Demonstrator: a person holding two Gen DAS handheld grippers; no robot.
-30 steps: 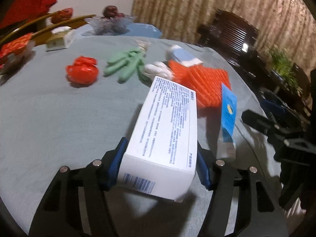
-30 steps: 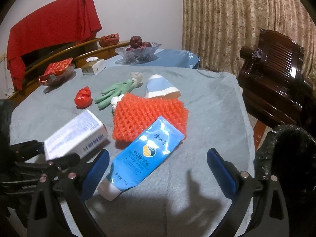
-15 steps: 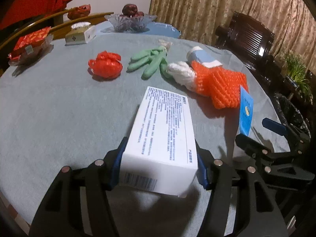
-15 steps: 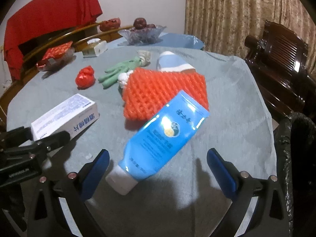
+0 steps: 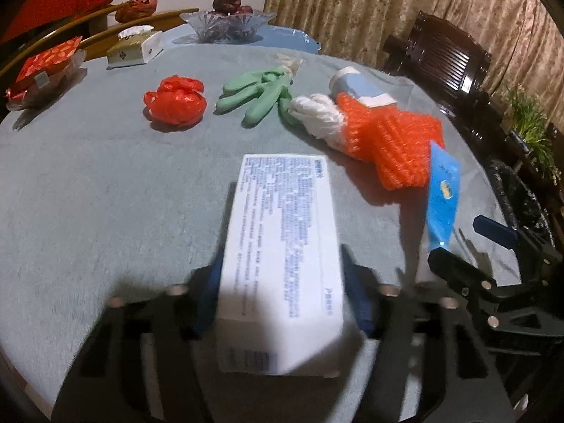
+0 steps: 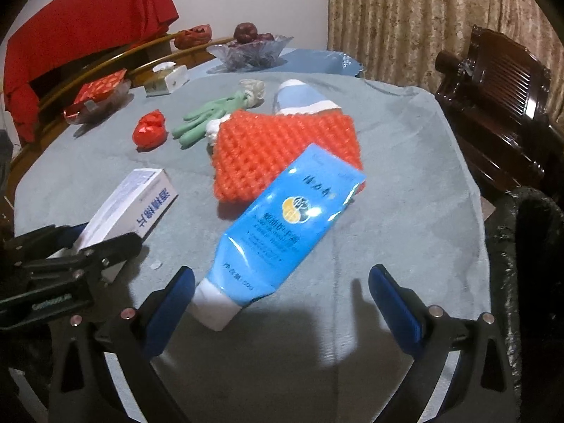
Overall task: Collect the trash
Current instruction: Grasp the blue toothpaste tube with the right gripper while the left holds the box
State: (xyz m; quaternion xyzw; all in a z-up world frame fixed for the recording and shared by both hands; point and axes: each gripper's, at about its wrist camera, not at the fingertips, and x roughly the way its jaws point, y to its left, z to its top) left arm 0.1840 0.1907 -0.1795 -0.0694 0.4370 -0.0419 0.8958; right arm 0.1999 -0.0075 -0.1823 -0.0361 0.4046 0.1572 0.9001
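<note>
A white printed box [image 5: 282,246] sits between the blue pads of my left gripper [image 5: 282,271]. The jaws are closing, the pads press its long sides, and its near end is lifted off the cloth [image 6: 130,204]. My right gripper [image 6: 282,278] stands wide with its jaws closing. A blue tube [image 6: 292,218] with a white cap lies on the table between its fingers, untouched. The tube's far end rests on an orange mesh pad [image 6: 285,148]. Beyond lie a green glove [image 5: 257,95], a crumpled red bag [image 5: 176,102], a white plastic wad [image 5: 317,116] and a pale blue tube [image 5: 356,86].
A grey-blue cloth covers the round table [image 5: 88,176]. A black-lined bin [image 6: 528,246] stands off the table's right edge, beside a dark wooden chair [image 6: 493,88]. At the far side are a tissue box [image 5: 134,49], a glass fruit bowl [image 5: 227,24] and a tray of red packets [image 5: 42,67].
My right gripper has come lower and closer over the blue tube, which now lies between its fingers. The left gripper keeps the white box and has turned slightly.
</note>
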